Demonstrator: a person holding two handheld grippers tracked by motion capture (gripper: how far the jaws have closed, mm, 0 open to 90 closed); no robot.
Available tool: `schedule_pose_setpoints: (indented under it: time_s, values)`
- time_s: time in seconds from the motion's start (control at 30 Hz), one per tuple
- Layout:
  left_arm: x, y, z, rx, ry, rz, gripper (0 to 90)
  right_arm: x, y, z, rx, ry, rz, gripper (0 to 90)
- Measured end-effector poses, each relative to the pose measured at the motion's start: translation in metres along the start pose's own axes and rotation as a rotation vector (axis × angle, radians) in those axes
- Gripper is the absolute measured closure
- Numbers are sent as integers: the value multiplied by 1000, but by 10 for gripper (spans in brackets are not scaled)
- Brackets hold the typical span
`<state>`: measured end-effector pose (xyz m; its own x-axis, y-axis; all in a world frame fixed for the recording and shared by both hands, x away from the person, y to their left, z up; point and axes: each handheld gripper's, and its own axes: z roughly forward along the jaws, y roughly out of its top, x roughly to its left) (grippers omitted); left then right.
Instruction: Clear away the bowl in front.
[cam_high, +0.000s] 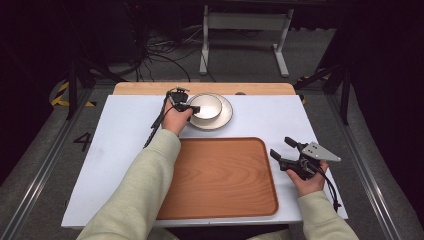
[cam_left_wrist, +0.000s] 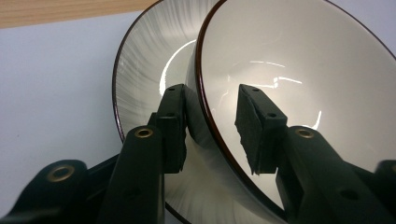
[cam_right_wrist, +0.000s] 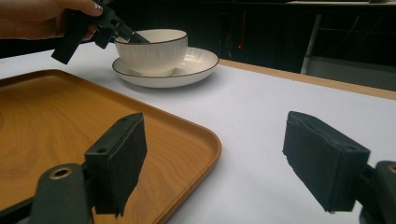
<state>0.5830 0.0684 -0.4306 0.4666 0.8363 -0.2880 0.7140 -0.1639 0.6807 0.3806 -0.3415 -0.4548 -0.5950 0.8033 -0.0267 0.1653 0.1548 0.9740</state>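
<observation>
A white bowl (cam_high: 206, 106) with a dark rim stands on a ribbed white plate (cam_high: 225, 117) at the far middle of the table. My left gripper (cam_high: 194, 108) straddles the bowl's near-left rim. In the left gripper view, one pad (cam_left_wrist: 173, 126) lies against the outer wall of the bowl (cam_left_wrist: 289, 60). The other pad (cam_left_wrist: 256, 130) hangs inside, a little off the wall. My right gripper (cam_high: 280, 146) rests at the table's right, open with nothing between its pads (cam_right_wrist: 116, 158). The right gripper view also shows the bowl (cam_right_wrist: 152, 49), the plate (cam_right_wrist: 196, 63) and the left gripper (cam_right_wrist: 133, 36).
A wooden tray (cam_high: 220, 175) lies bare at the front middle, just left of the right gripper, and its corner appears in the right gripper view (cam_right_wrist: 56, 126). The white tabletop (cam_high: 125, 130) ends in a wooden strip (cam_high: 150, 88) behind the plate. Cables and a stand sit on the floor beyond.
</observation>
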Motion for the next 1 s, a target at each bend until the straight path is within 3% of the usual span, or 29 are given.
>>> schedule_pose_setpoints:
  time_s: [0.07,0.3,0.4,0.6,0.9,1.0]
  values:
    - [-2,0,1,-2,27,21,704,0,0,0,0,1,0,224]
    - [-4,1,3,-9,49,-1,746,0,0,0,-1,0,0,225]
    - [-4,1,3,-10,68,8,804,0,0,0,-1,0,-1,224]
    - [-6,1,2,-11,83,12,810,0,0,0,0,1,0,226]
    - [-8,4,-3,-20,62,28,821,0,0,0,0,1,0,234]
    - [-10,5,-7,-40,60,53,820,0,0,0,0,2,0,235]
